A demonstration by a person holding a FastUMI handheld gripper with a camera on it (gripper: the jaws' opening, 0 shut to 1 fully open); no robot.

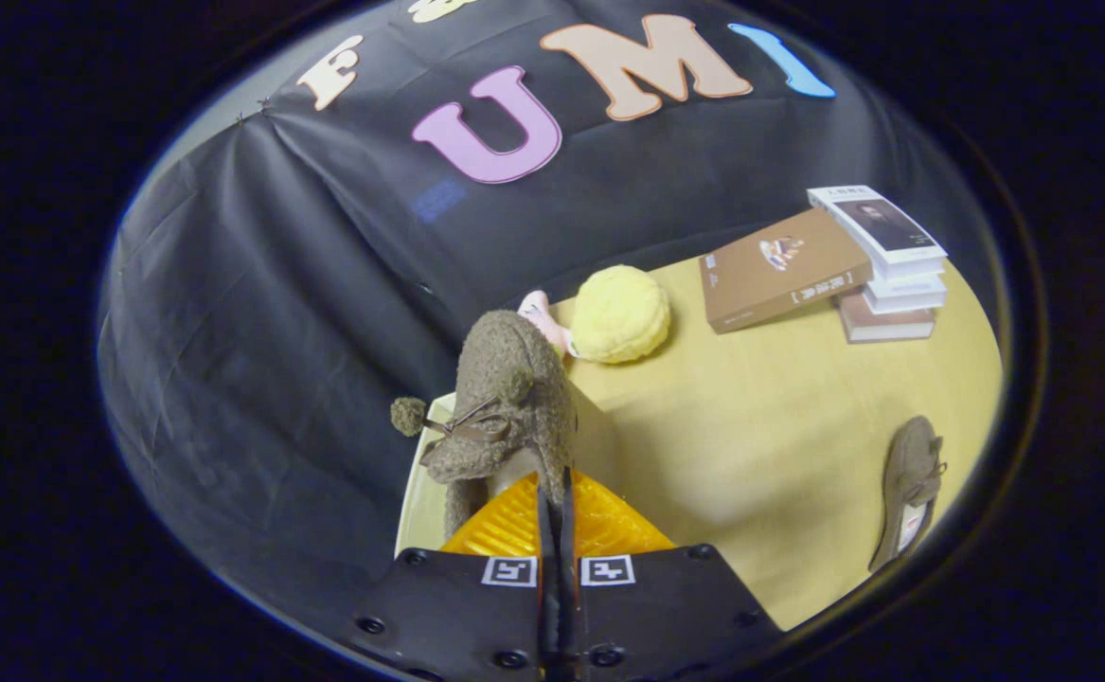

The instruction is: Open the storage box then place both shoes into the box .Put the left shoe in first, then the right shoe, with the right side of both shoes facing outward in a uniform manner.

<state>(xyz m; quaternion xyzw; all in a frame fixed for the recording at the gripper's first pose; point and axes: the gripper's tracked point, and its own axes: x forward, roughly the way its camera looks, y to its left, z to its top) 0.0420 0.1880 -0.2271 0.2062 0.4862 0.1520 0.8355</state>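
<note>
Gripper view: the wooden table (779, 417) is the biggest thing here, running from the near right to the black cloth wall at the far side. At its near left edge sits the storage box (417, 493), pale and open at the top, with its rim showing just left of the fingers. The held shoe (505, 398), a brown fleecy slipper with a bow and pompoms, hangs over that box, heel end toward the gripper (557, 507), toe pointing away and up. The orange fingers (505, 526) stand all but together, and they seem to be pinching the thin edge of the shoe's collar, though the contact itself is hidden behind the fleece (so I judge it gripped rather than see it).

The shoe looks light and soft: it will sag and swing from a pinch at the rim, and the fleece should give decent friction. The heel collar is the sensible hold, since the sole is too wide for these jaws.

The second shoe (910, 488) lies on its side at the near right of the table, well apart from the box. Far right is a stack of books (831, 270), and beyond the held shoe a yellow plush ball (620, 314) beside a small pink toy (544, 317).
</note>
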